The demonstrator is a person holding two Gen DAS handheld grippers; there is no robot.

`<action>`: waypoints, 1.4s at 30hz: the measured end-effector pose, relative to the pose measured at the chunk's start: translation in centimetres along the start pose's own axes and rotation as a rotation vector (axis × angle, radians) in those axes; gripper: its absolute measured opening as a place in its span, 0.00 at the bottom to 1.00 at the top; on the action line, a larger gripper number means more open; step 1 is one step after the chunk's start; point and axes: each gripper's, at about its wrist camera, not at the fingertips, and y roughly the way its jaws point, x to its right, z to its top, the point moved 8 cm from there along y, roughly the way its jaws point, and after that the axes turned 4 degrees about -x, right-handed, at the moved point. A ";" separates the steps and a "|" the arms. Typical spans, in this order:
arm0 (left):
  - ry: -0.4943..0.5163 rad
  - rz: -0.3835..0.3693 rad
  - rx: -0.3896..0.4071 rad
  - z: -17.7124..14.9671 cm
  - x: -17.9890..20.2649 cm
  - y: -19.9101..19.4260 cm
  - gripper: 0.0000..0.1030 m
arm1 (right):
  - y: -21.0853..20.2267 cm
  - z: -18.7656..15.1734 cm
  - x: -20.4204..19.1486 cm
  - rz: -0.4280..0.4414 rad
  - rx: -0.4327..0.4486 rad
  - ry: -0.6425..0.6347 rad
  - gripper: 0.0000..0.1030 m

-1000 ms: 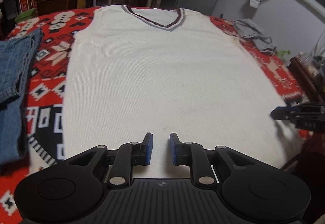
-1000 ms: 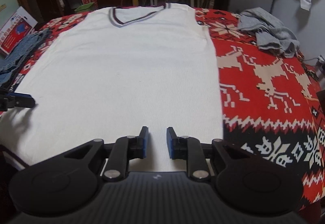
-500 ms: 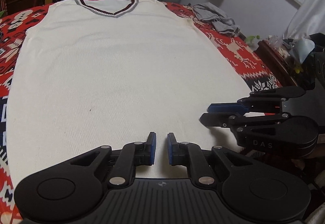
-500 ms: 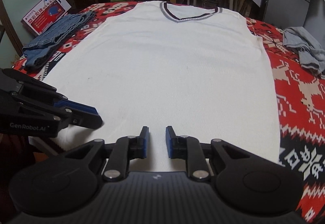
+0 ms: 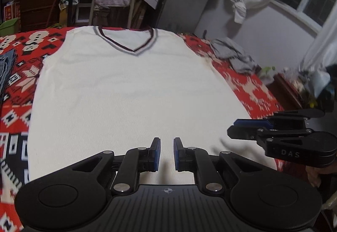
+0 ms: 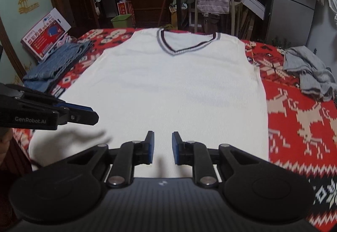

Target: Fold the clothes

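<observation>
Both grippers empty. Left gripper (image 5: pixel 166 154): blue-padded fingers (image 5: pixel 156 155) parted by a narrow gap, nothing between them, poised over the near hem of the cream vest (image 5: pixel 134 93). Right gripper (image 6: pixel 162 151): same narrow gap, nothing held, also above the hem. In the left wrist view the right gripper sits at the vest's right hem corner, turned on its side. Vest lies flat, V-neck trim (image 6: pixel 185 46) at the far end, on a red patterned blanket (image 6: pixel 299 118). Folded jeans (image 6: pixel 56 63) lie left of the vest; crumpled grey garment (image 6: pixel 309 72) lies right, both apart from it.
</observation>
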 end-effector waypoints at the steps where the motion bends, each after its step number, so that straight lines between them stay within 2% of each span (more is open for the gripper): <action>1: -0.007 0.002 0.006 0.8 -0.6 0.5 0.11 | 0.5 0.9 0.5 0.002 0.002 0.005 0.19; 7: -0.056 0.010 0.011 6.1 -5.3 4.6 0.11 | 5.1 6.6 5.5 0.004 0.005 0.043 0.19; 10: -0.039 0.035 0.003 9.4 -7.6 6.1 0.11 | 7.2 10.4 7.9 -0.006 -0.010 0.041 0.19; 13: -0.012 0.067 -0.003 13.0 -9.8 6.8 0.11 | 9.5 14.2 10.1 -0.020 -0.048 0.042 0.19; 15: -0.030 0.064 -0.005 15.4 -11.0 6.9 0.11 | 10.8 16.5 11.1 -0.026 -0.084 0.052 0.19; 17: -0.046 0.068 -0.012 17.5 -12.2 7.0 0.11 | 11.7 18.5 11.8 -0.023 -0.108 0.060 0.19; 19: -0.022 0.092 -0.013 19.2 -12.7 6.9 0.11 | 12.3 20.2 12.1 -0.012 -0.121 0.068 0.19; 21: 0.037 0.105 0.001 20.5 -12.6 6.6 0.12 | 13.1 21.2 11.9 0.008 -0.143 0.085 0.19; 22: 0.060 0.110 0.006 21.1 -12.5 6.5 0.19 | 13.4 21.8 11.8 0.019 -0.155 0.093 0.19; 24: 0.070 0.121 0.002 21.8 -12.9 6.6 0.25 | 14.1 22.7 11.1 0.043 -0.162 0.101 0.19; 29: 0.023 0.140 -0.054 22.5 -15.7 7.7 0.25 | 16.4 25.8 8.6 0.093 -0.145 0.066 0.20; 36: -0.041 0.154 -0.085 23.9 -21.7 9.9 0.25 | 23.0 29.8 5.3 0.149 -0.146 0.012 0.20; 42: -0.106 0.078 -0.095 25.8 -24.7 12.4 0.25 | 28.7 33.0 3.0 0.169 -0.156 -0.093 0.20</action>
